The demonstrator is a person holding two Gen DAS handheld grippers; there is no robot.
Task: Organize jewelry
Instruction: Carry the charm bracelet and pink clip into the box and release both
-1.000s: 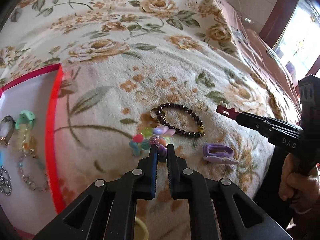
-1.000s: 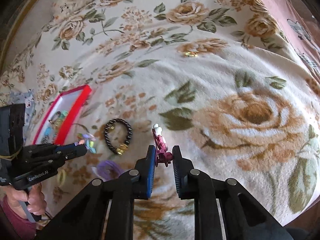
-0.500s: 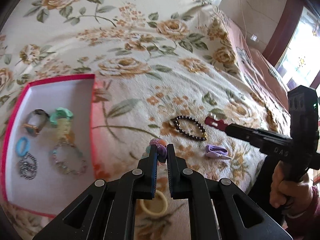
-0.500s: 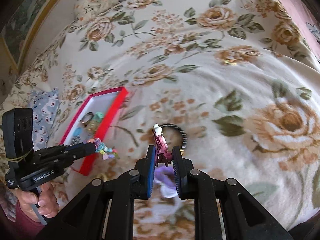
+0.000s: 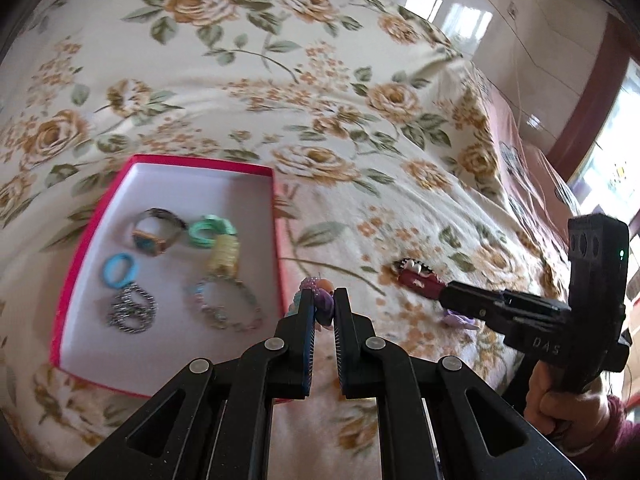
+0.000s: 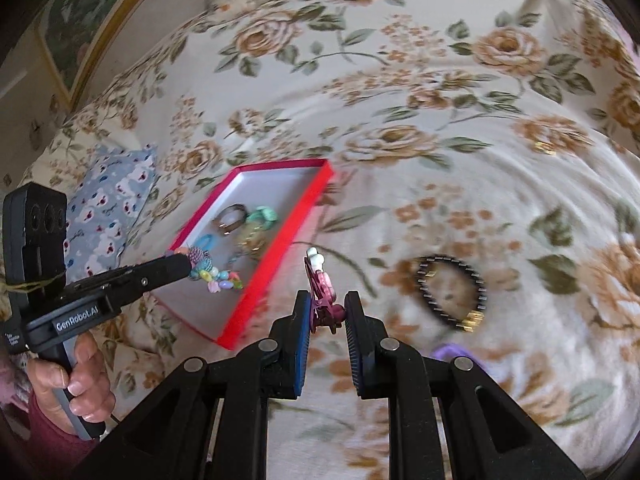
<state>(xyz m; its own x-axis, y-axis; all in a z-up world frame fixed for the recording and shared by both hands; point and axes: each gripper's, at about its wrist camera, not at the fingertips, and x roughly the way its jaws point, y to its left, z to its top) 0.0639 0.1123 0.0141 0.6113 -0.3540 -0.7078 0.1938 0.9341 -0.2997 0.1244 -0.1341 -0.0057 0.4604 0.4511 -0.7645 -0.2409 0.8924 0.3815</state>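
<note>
Carry step: left tongs (image 5: 323, 307) clamp bead bracelet (image 6: 218, 278), right tongs (image 6: 327, 314) clamp pink clip (image 6: 322, 294). Next: release over red box (image 5: 276, 216), 10 o'clock.

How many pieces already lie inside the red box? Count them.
6, all in the red box: ring, green tie, yellow tie, blue tie, chain, bracelet.
</note>
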